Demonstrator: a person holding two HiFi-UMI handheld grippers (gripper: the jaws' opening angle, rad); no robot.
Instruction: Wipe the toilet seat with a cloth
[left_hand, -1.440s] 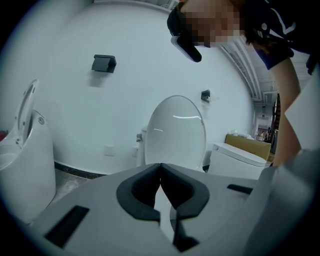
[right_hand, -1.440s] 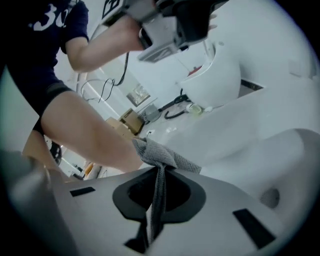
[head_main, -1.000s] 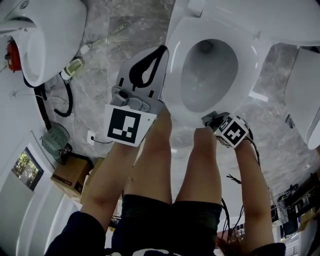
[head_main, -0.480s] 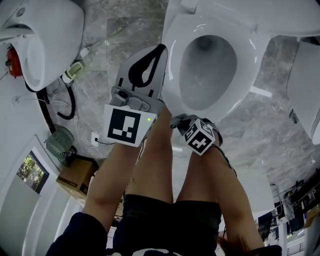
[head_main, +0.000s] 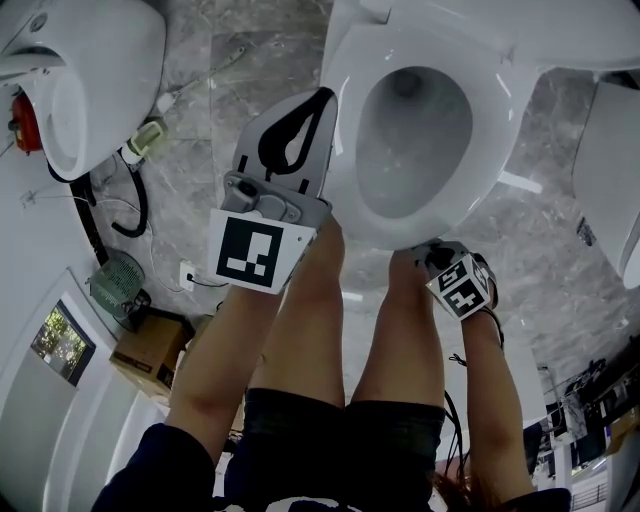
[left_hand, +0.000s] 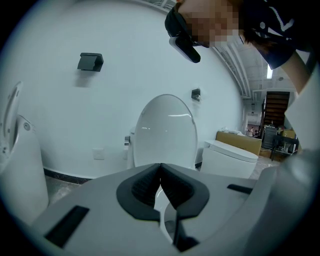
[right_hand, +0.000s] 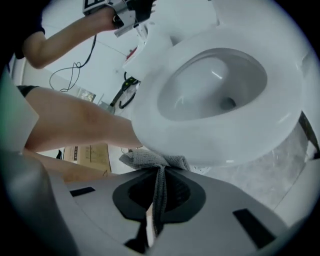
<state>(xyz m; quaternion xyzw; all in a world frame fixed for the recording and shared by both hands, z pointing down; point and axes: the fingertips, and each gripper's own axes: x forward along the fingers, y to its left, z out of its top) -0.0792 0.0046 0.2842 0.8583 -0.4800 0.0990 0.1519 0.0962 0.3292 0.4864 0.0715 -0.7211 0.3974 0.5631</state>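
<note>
The person's knees (head_main: 330, 250) crowd the toilet seat's (head_main: 498, 120) front rim, leaving the right gripper (head_main: 428, 252) and its pinched cloth (right_hand: 155, 162) only a narrow gap beside them. Left of the bowl, past the left gripper (head_main: 320, 100), marble floor (head_main: 215, 110) lies open up to loose cables (head_main: 135, 195).

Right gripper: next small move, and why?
Probably slide the right gripper sideways along the front edge of the white toilet seat, keeping contact. Its jaws are shut on the grey knitted cloth, which is bunched against that edge at one spot.
</note>
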